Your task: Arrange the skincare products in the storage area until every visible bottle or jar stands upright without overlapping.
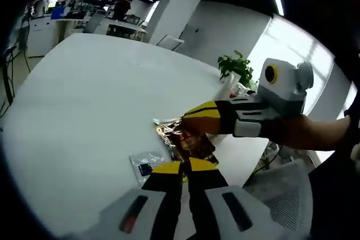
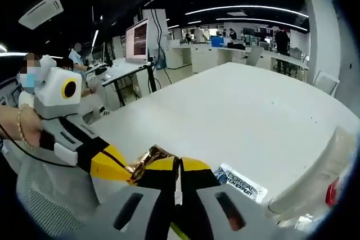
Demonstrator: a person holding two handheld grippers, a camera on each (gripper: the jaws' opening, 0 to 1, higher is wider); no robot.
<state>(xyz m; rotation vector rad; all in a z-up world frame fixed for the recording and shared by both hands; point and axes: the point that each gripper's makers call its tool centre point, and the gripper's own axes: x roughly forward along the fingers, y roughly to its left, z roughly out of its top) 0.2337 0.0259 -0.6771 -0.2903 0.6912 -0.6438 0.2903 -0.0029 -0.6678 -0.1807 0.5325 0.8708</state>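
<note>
Crinkled gold-and-brown foil packet point(image 1: 185, 139) lying flat on a broad, matte white table point(image 1: 95, 94), near its right edge in the left gripper view — glossy, creased, irregular in outline, printed with dark patches. Just beside it on the near left, a small flat sachet point(image 1: 145, 166), pale and shiny, with a dark blue square on it. In the right gripper view the same sort of sachet point(image 2: 241, 181) reads "L'OREAL", flat on the tabletop right of the jaws, with a crumpled gold corner of the foil packet point(image 2: 147, 158) just left of them.

Left gripper point(image 1: 185, 168) low and near, its two yellow-tipped black jaws pressed together with no gap showing, tips at the near end of the packet; cannot tell whether foil is caught between them. Right gripper point(image 1: 194, 121) reaching in from the right of that view, yellow-and-black jaw tips touching the packet's far edge, grey boxy body behind, held by a hand. In the right gripper view, right gripper point(image 2: 180, 167) jaws likewise closed together, tips against the gold foil — grip itself not discernible.

Farther right, a pale, smooth, rounded tube or bottle point(image 2: 315, 175) lying tilted at the table's edge. A green leafy plant point(image 1: 236, 67) past the far right corner.
</note>
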